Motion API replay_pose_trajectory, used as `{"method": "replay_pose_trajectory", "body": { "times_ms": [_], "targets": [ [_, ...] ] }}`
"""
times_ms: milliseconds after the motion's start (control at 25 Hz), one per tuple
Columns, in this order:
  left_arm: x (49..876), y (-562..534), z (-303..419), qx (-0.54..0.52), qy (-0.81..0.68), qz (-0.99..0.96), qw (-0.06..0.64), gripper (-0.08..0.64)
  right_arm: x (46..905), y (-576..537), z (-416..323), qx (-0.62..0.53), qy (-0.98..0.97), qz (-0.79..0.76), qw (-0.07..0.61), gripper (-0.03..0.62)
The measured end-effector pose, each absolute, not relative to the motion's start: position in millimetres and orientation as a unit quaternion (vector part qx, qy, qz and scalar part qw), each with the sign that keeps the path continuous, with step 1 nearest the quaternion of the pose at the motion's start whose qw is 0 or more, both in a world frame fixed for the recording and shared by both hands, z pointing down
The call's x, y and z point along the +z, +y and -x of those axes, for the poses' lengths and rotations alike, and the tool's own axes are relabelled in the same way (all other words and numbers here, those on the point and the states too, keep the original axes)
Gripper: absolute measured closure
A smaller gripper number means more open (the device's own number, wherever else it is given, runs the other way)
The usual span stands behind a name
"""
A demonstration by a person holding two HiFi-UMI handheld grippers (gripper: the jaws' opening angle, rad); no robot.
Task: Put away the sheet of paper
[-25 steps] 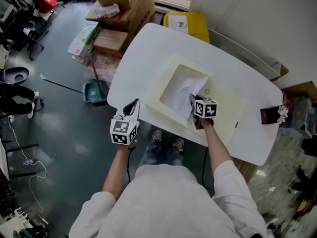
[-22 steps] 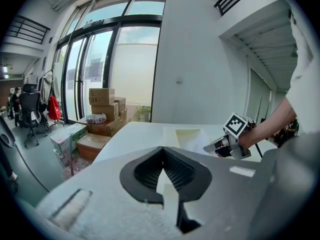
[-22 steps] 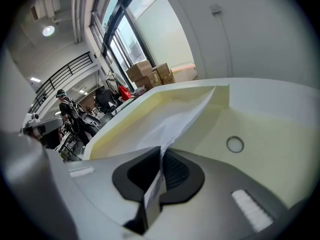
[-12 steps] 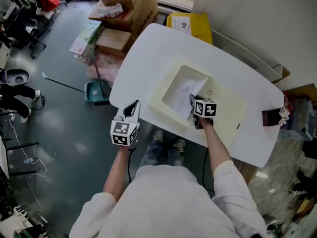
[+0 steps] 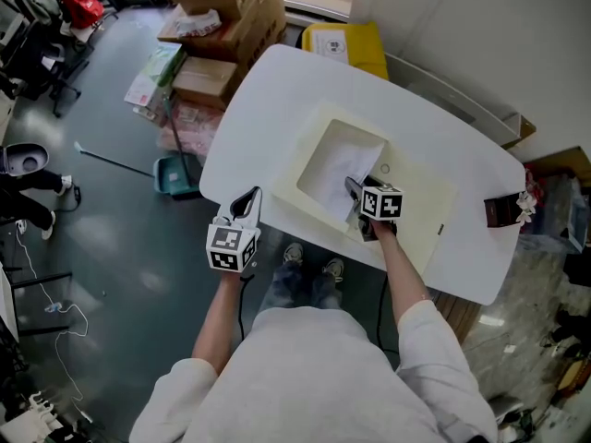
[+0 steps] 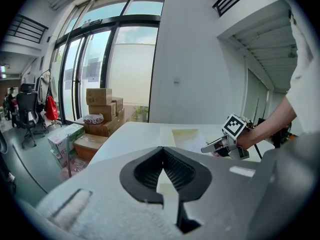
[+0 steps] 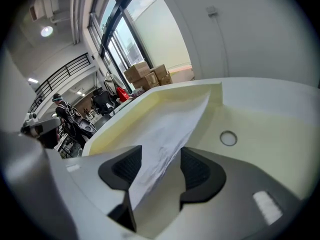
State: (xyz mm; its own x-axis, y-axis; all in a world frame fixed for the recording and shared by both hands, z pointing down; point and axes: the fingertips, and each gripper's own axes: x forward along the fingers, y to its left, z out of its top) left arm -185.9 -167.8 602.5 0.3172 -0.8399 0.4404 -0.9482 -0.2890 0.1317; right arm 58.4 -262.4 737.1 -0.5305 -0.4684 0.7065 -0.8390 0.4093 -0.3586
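- Right fingers (image 7: 197,169) have just opened wide. The paper (image 7: 167,144), pinched a second ago, now sits loose between them.
- Paper lies in the cream tray (image 5: 420,206) on the table (image 5: 277,90), near edge propped up.
- Left gripper (image 6: 162,176) is closed on nothing, off the table's side.
- Looks like the release: paper's in place, I reckon.

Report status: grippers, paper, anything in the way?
Right gripper jaws have just been opening, paper loose between them, lying in the cream basin. Left gripper shut, empty, beside the table. Nothing blocking the paper.
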Motion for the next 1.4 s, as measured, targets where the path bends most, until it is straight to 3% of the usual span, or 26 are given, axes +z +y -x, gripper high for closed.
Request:
{"method": "replay_pose_trajectory", "body": {
  "times_ms": [200,400,600,840,920,1400],
  "targets": [
    [598.5,-168.0,182.7,0.144,-0.564,-0.792,0.184,0.555,733.2,-262.8,-64.6,0.334,-0.8,-0.425,0.262,0.272],
    [596.0,-169.0,177.4,0.141,-0.559,-0.797,0.181,0.555,724.5,-263.1,-79.7,0.31,-0.795,-0.452,0.262,0.274],
    [593.0,-171.0,166.1,0.138,-0.549,-0.805,0.177,0.555,708.9,-260.8,-95.6,0.281,-0.796,-0.472,0.256,0.364],
    [586.9,-178.8,140.8,0.137,-0.526,-0.822,0.167,0.555,691.2,-254.4,-124.7,0.259,-0.787,-0.502,0.246,0.559],
    [584.5,-182.6,132.2,0.138,-0.518,-0.828,0.164,0.555,685.9,-251.8,-134.5,0.255,-0.783,-0.513,0.242,0.591],
    [571.3,-197.5,65.0,0.138,-0.454,-0.869,0.14,0.555,623.0,-220.0,-199.3,0.188,-0.772,-0.578,0.189,0.591]
  ]
}}
